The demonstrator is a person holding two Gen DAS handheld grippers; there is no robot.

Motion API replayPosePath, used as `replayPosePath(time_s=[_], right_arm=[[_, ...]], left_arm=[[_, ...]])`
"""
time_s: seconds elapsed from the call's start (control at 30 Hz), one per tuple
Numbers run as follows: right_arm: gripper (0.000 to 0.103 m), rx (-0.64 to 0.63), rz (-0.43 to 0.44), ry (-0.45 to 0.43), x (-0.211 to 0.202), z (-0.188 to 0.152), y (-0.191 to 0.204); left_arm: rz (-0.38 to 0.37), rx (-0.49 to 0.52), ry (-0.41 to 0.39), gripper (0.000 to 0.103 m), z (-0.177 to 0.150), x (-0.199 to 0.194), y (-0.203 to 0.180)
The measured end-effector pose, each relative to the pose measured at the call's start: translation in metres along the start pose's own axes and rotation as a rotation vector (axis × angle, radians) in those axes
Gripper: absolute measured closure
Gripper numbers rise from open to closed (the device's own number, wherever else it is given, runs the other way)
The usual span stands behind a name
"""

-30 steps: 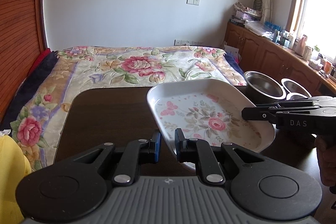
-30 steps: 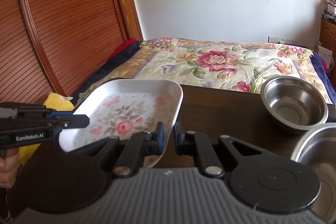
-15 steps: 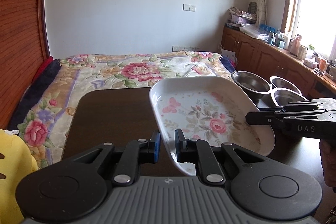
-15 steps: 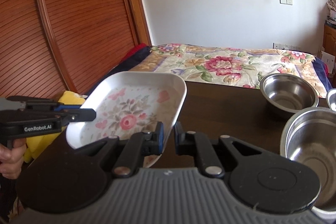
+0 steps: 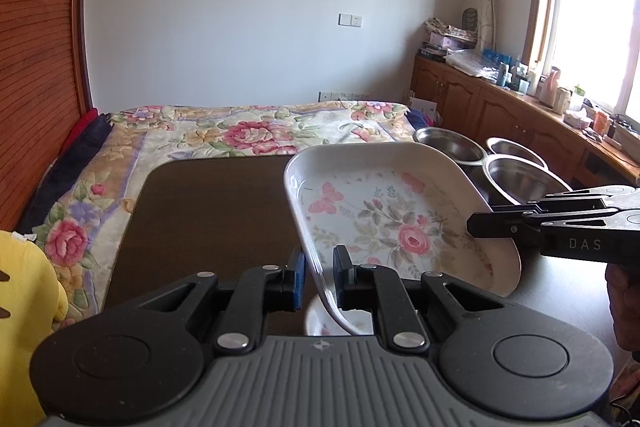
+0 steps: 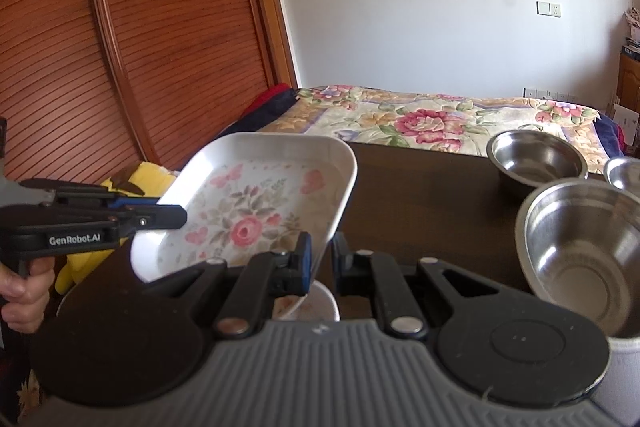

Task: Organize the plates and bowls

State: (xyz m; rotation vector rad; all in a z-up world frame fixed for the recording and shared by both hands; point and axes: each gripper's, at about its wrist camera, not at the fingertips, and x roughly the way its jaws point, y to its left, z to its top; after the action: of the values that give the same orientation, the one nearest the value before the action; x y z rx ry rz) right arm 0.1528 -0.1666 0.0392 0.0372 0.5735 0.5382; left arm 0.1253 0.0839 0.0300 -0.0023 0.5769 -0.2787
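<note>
The left gripper [image 5: 320, 277] is clamping the near left rim of the floral plate [image 5: 384, 223] between narrow jaws. The right gripper [image 6: 320, 259] is clamping the opposite rim of the same plate [image 6: 256, 211], its jaws likewise narrowed on the edge. In the left wrist view, the right gripper [image 5: 478, 225] is reaching in from the right side and meeting the plate's far rim. In the right wrist view, the left gripper [image 6: 180, 217] is reaching in from the left, with a hand [image 6: 24, 291] gripping its handle.

The plate is hanging tilted above the dark worktop [image 5: 208, 219], carried by both grippers and clear of the surface. A second floral plate [image 6: 316, 301] is lying on the worktop directly beneath it, mostly hidden by the gripper bodies.

Three steel bowls are standing on the right part of the worktop: a near bowl [image 6: 580, 251], a far bowl [image 6: 536, 159] and a third bowl [image 6: 624, 173] at the frame edge. A bed [image 5: 248, 135] with a floral cover is lying beyond the worktop. A yellow soft toy [image 5: 24, 315] is sitting to the left.
</note>
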Motion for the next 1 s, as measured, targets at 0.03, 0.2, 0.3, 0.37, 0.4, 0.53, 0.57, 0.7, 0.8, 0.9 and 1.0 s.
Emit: replayPosePath(time_s=[0.03, 0.2, 0.3, 0.37, 0.4, 0.53, 0.57, 0.7, 0.8, 0.9, 1.0], right_arm=[[0.091, 0.002, 0.0, 0.003, -0.001, -0.003, -0.001], [0.091, 0.015, 0.007, 0.022, -0.008, -0.016, -0.002], [0.091, 0.021, 0.012, 0.028, -0.012, -0.023, -0.001], [0.09, 0.023, 0.017, 0.03, -0.014, -0.027, -0.001], [0.09, 0.023, 0.019, 0.031, -0.015, -0.028, 0.0], [0.09, 0.013, 0.022, 0.036, -0.018, -0.035, 0.003], [0.09, 0.013, 0.025, 0.038, -0.018, -0.037, 0.004], [0.09, 0.015, 0.037, 0.049, -0.019, -0.043, 0.007], [0.09, 0.013, 0.043, 0.055, -0.019, -0.045, 0.008], [0.09, 0.007, 0.05, 0.057, -0.019, -0.045, 0.008], [0.09, -0.007, 0.05, 0.057, -0.02, -0.044, 0.009]], left_arm=[[-0.003, 0.0, 0.002, 0.088, -0.002, -0.001, -0.002], [-0.012, 0.003, 0.015, 0.088, -0.015, -0.006, -0.011], [-0.015, 0.006, 0.028, 0.088, -0.023, -0.007, -0.014], [-0.015, 0.003, 0.03, 0.088, -0.027, -0.01, -0.016], [-0.016, 0.001, 0.03, 0.088, -0.028, -0.01, -0.016], [-0.013, 0.004, 0.039, 0.088, -0.033, -0.013, -0.016], [-0.014, 0.004, 0.041, 0.088, -0.033, -0.014, -0.015], [-0.012, 0.005, 0.05, 0.088, -0.038, -0.018, -0.015], [-0.01, 0.001, 0.061, 0.088, -0.043, -0.02, -0.015], [-0.008, -0.005, 0.068, 0.088, -0.049, -0.021, -0.014], [-0.008, -0.013, 0.076, 0.088, -0.052, -0.021, -0.013]])
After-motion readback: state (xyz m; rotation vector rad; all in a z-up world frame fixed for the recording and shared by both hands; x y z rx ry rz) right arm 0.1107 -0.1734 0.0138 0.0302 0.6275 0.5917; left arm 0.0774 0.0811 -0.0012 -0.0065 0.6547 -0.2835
